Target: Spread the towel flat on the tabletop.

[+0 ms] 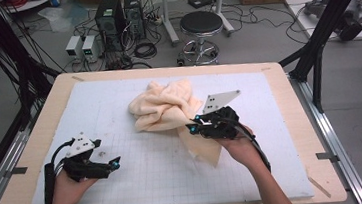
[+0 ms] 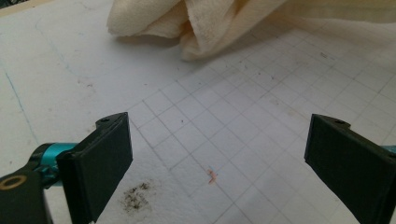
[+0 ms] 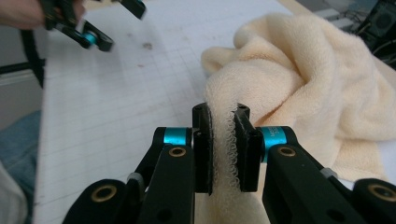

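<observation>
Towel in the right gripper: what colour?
Pale cream towel, plain with no pattern; the right gripper view shows it best.

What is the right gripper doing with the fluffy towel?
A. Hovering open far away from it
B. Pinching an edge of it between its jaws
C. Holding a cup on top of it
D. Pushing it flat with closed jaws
B: in the right gripper view, the right gripper has its two black jaws closed on an edge of the cream towel.
</observation>
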`<state>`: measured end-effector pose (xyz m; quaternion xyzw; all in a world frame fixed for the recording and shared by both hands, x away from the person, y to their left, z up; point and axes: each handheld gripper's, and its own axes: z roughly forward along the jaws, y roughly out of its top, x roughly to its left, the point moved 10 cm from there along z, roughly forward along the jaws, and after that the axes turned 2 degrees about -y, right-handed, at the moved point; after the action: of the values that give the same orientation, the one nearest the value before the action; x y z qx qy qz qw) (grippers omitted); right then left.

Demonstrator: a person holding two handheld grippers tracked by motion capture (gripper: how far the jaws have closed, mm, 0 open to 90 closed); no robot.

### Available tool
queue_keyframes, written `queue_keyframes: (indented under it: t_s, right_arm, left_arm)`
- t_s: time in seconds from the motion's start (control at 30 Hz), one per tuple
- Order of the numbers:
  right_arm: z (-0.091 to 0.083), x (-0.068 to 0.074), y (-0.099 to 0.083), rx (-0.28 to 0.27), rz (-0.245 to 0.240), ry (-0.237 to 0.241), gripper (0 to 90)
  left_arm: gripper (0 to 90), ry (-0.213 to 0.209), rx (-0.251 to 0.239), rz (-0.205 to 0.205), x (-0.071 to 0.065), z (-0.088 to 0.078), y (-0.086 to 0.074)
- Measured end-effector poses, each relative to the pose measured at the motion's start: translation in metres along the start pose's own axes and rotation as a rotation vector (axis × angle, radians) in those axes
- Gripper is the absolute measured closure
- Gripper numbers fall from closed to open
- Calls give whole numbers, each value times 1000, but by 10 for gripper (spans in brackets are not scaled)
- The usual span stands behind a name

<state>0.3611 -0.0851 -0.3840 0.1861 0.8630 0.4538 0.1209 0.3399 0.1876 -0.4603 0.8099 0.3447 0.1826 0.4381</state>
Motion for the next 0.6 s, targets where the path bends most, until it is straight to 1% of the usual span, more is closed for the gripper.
queue_keyframes:
  t_s: [0.03, 0.07, 0.1, 0.13, 0.17, 0.23, 0.27, 0.3, 0.33, 0.37, 0.4, 0.43, 0.47, 0.53, 0.57, 0.6]
  right_arm:
    - [0, 0, 0, 0, 0, 0, 804]
    - [-4, 2, 2, -6, -4, 4, 803]
    - [-9, 4, 3, -14, -16, 0, 800]
    - [-17, 7, 1, -10, -32, -5, 793]
    - [-17, 7, 1, -10, -32, -5, 793]
    - [-19, 7, -7, 2, -25, -14, 786]
    - [-19, 7, -14, 17, -11, -13, 782]
    - [-14, 4, -32, 48, 7, -18, 770]
    - [-10, 2, -43, 69, 21, -21, 765]
    - [-10, 2, -43, 69, 21, -21, 765]
    - [-2, -1, -67, 121, 58, -14, 755]
    - [-2, -1, -67, 121, 58, -14, 755]
    - [2, -4, -78, 134, 65, -17, 752]
    - [8, -6, -94, 149, 108, -11, 729]
    - [10, -7, -99, 150, 119, -7, 712]
    - [10, -7, -101, 138, 125, -7, 686]
  left_arm:
    - [81, 0, 0, 0, 0, 0, 0]
    - [81, -4, -5, -1, -1, 1, 1]
    - [81, -6, 1, 8, -2, 0, 1]
    - [81, -11, 2, 9, -3, 0, 1]
    - [81, -10, -3, 9, -4, 1, 2]
    - [83, -14, 2, 19, -6, 1, 2]
    - [84, -18, -1, 16, -7, 2, 3]
    - [87, -22, -2, 19, -8, 3, 3]
    - [91, -23, -2, 21, -8, 4, 4]
    - [91, -27, -3, 22, -9, 4, 4]
    - [102, -32, -4, 30, -11, 6, 5]
    - [114, -32, -4, 30, -11, 6, 5]
    - [114, -39, -5, 32, -12, 8, 7]
    - [123, -50, -4, 38, -13, 11, 9]
    - [128, -57, -4, 36, -14, 14, 11]
    - [138, -64, -3, 38, -15, 16, 13]
